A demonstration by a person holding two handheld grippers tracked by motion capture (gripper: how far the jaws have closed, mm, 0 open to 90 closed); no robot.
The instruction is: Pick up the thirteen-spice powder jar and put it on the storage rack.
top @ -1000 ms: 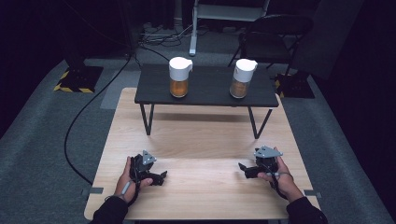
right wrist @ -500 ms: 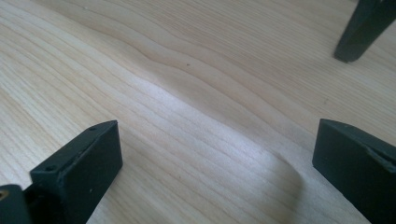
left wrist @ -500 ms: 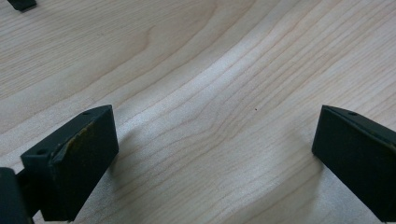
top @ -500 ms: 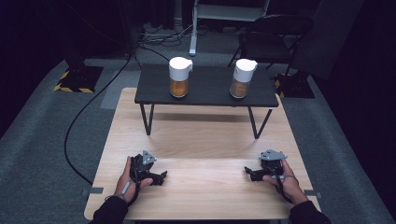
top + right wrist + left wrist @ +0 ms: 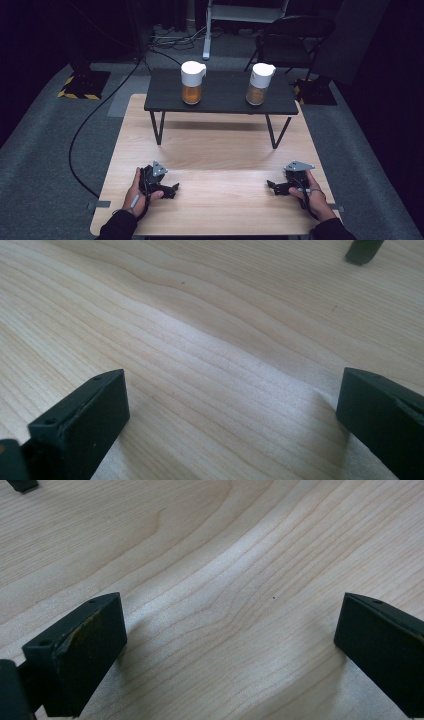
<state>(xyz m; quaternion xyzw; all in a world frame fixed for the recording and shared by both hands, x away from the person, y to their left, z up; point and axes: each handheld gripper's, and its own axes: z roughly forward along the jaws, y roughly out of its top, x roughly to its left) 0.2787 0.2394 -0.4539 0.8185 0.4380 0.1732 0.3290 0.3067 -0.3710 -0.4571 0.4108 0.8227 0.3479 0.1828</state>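
While reaching in from the near edge of the pale wooden table, holds the left gripper in the left hand and the right gripper in the right hand, both low at the tabletop and well apart, toward opposite sides. Points each one inward, across the board toward the other. Has the left jaws spread wide, with bare wood grain between them in the left gripper view and nothing clasped; has the right jaws spread just as wide in the right gripper view, again with bare wood between them. Carries a grey three-cornered plate atop the left gripper and another atop the right. Catches, in the top left corner of the left gripper view, a small dark tip far off across the wood, and a like one in the top right corner of the right gripper view; cannot tell from such slivers what they belong to. Beyond the hands, over the far half of the wooden table, finds a low black table standing on thin legs. Bears on it two clear jars with white lids and amber contents, the left jar and the right jar, upright, well apart, far from both grippers. Farther back, on the grey floor, shows a dark folding chair, a black cable curving along the left side, and a yellow-and-black striped base.
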